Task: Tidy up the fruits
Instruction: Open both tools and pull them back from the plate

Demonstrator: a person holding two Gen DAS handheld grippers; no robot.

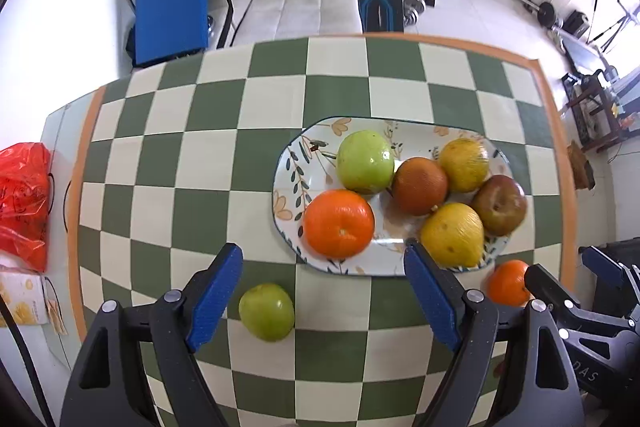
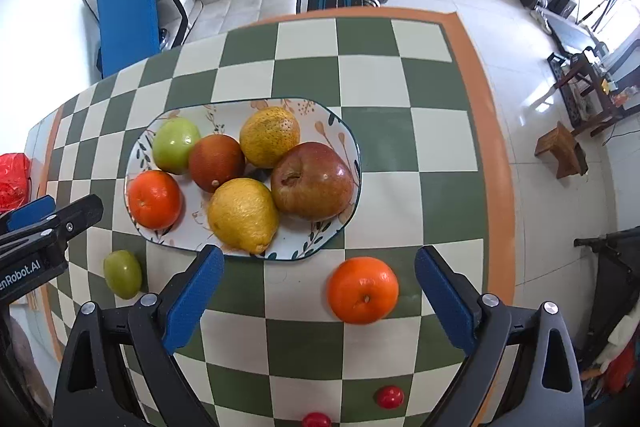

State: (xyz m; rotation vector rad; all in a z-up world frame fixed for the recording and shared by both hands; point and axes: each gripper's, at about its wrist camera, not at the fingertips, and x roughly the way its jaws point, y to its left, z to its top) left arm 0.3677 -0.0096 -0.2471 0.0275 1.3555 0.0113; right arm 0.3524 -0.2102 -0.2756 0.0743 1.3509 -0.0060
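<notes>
Showing a green-and-cream checkered table point(image 2: 380, 75) with a flowered oval plate point(image 2: 340, 135) bearing six fruits: a green apple point(image 2: 176, 145), a red apple point(image 2: 314, 181), two oranges, a lemon and a brownish fruit. Left gripper point(image 1: 322, 267), jaws spread and empty, hovers above a loose small green fruit point(image 1: 267, 311) lying just off the plate's near rim. Right gripper point(image 2: 318, 269), jaws likewise spread, frames a loose orange point(image 2: 363, 290) on the table. Two small red fruits point(image 2: 390, 397) lie nearer the camera.

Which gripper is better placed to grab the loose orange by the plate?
Right. The loose orange lies between the open right gripper's fingers; the left gripper faces the green apple.
</notes>
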